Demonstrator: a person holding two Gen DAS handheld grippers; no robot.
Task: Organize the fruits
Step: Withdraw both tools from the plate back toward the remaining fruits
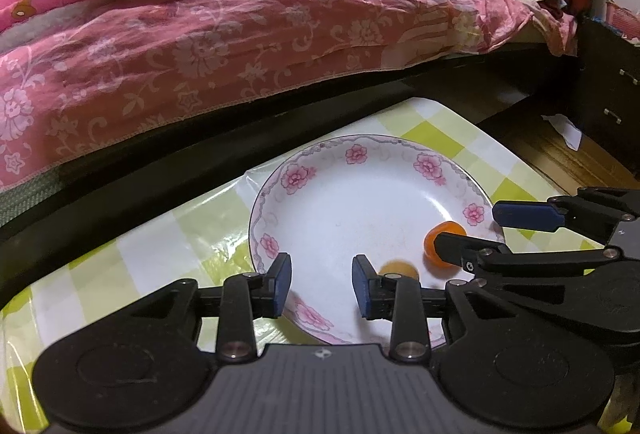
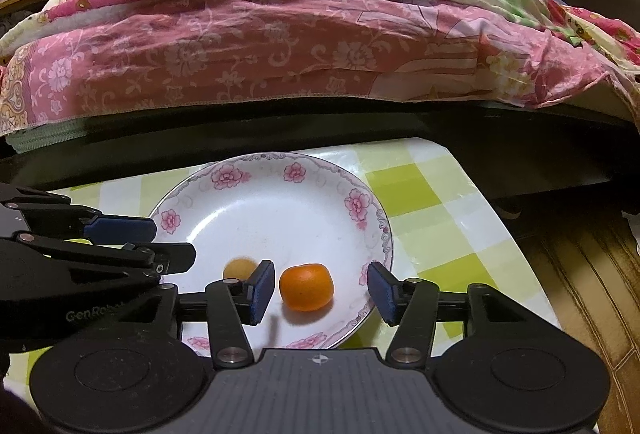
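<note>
A white plate with pink flowers (image 1: 352,153) (image 2: 296,171) lies on a green-and-white checked table. On it rest an orange mandarin (image 2: 306,286) (image 1: 434,246) and a smaller, blurred yellow fruit (image 2: 239,268) (image 1: 398,268). My right gripper (image 2: 323,292) (image 1: 490,234) is open, and the mandarin lies on the plate between its blue pads, nearer the left one, without being pressed. My left gripper (image 1: 321,286) (image 2: 154,242) hangs open over the plate's near left side with nothing between its fingers. The yellow fruit sits just outside its right finger.
A bed with pink flowered covers (image 1: 200,33) (image 2: 280,45) on a dark frame runs along the table's far side. The table's right edge (image 2: 500,234) drops to a wooden floor (image 2: 580,274). A dark drawer cabinet (image 1: 612,93) and a white scrap of paper (image 1: 568,129) are at the right.
</note>
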